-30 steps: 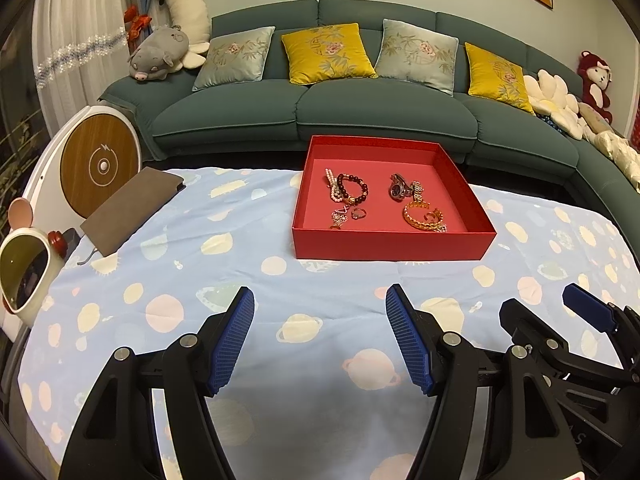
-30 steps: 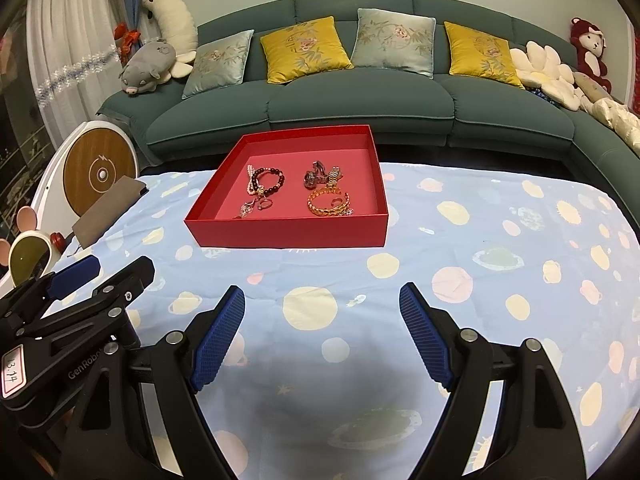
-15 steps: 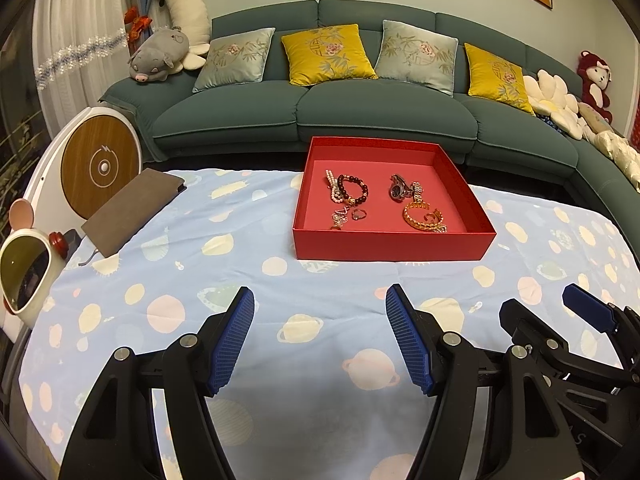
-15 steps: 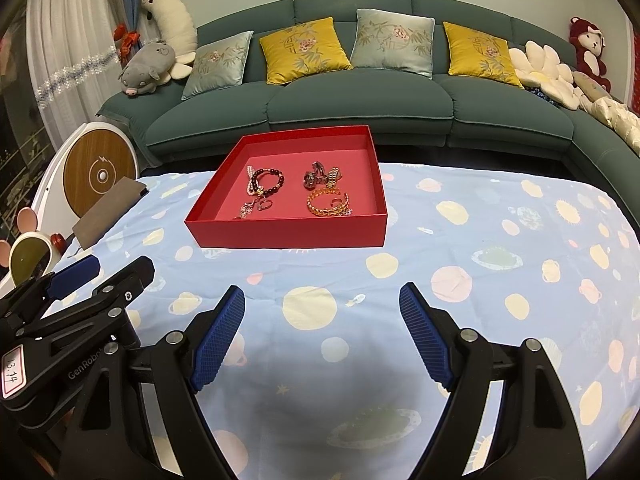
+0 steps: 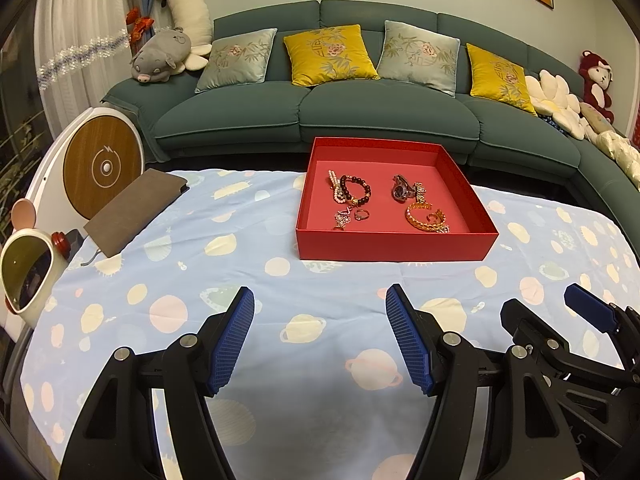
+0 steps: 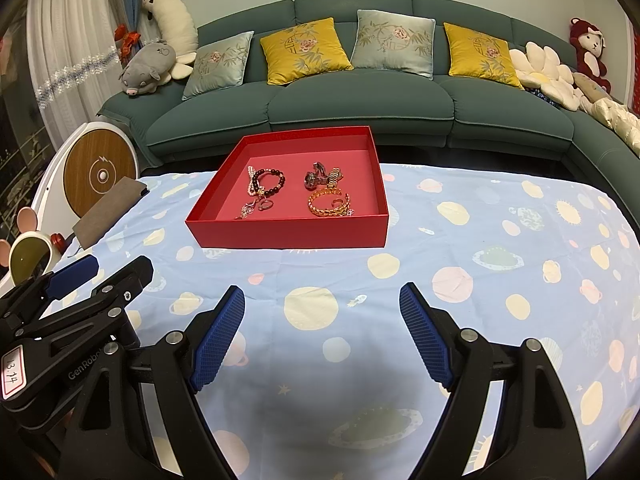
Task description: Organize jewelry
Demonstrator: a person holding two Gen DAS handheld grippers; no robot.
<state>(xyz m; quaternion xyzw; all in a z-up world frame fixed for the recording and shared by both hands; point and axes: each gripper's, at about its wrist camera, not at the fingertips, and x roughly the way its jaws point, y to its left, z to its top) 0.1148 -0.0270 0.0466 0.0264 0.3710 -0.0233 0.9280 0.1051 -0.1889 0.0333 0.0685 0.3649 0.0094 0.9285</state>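
A red tray (image 5: 394,245) (image 6: 288,234) stands on the planet-print cloth at the table's far side. In it lie a dark bead bracelet (image 5: 356,191) (image 6: 269,181), a pearl strand (image 5: 335,190), a small ring (image 5: 361,214) (image 6: 265,206), a watch (image 5: 404,190) (image 6: 316,178) and a gold bangle (image 5: 425,219) (image 6: 329,205). My left gripper (image 5: 320,336) is open and empty, near the table's front edge. My right gripper (image 6: 322,332) is open and empty beside it. Each gripper shows at the edge of the other's view.
A brown notebook (image 5: 134,210) (image 6: 108,210) lies at the table's left edge. A round wooden-faced device (image 5: 102,166) and a small white mirror (image 5: 26,272) stand left of the table. A green sofa (image 5: 360,120) with cushions runs behind.
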